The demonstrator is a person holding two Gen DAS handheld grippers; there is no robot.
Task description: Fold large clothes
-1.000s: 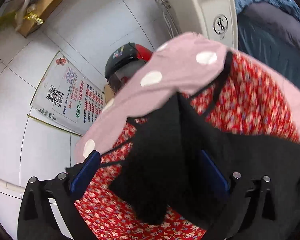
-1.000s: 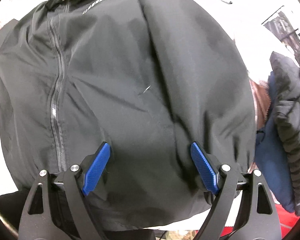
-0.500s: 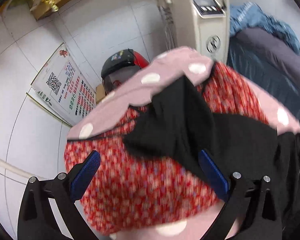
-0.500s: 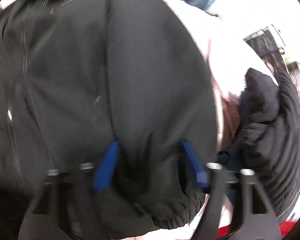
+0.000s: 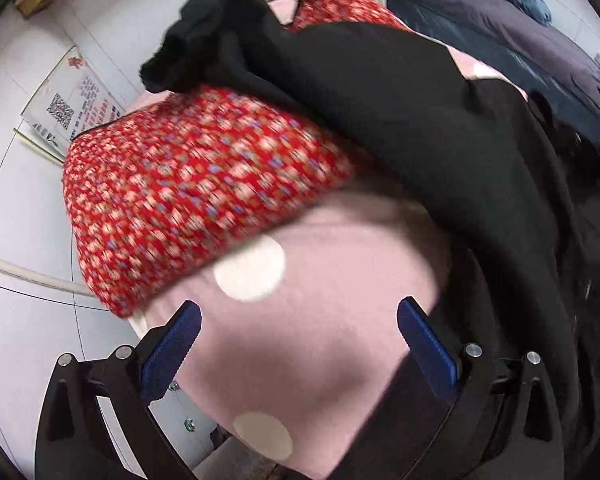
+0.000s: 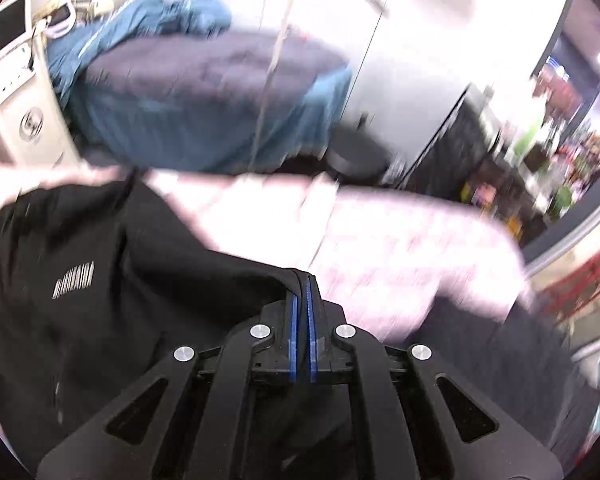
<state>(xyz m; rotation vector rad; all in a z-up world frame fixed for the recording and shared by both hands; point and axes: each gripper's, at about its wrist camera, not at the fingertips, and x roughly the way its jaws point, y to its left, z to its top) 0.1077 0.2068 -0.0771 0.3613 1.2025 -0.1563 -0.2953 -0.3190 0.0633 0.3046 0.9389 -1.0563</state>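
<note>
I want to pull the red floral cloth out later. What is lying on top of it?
A black garment drapes across the far part of the red floral cloth; its near part is bare. Pink dotted fabric shows beneath it. How far the cloth runs under the black is hidden.

Jacket print: I see a short white printed mark on the black jacket point(image 6: 74, 280), too smeared to read.
Poster: the wall poster point(image 5: 70, 106) carries a QR code and rows of red and dark print (none of it legible to me).
Cabinet emblem: a round logo on the white machine point(image 6: 31, 123); I cannot make out its character.
</note>
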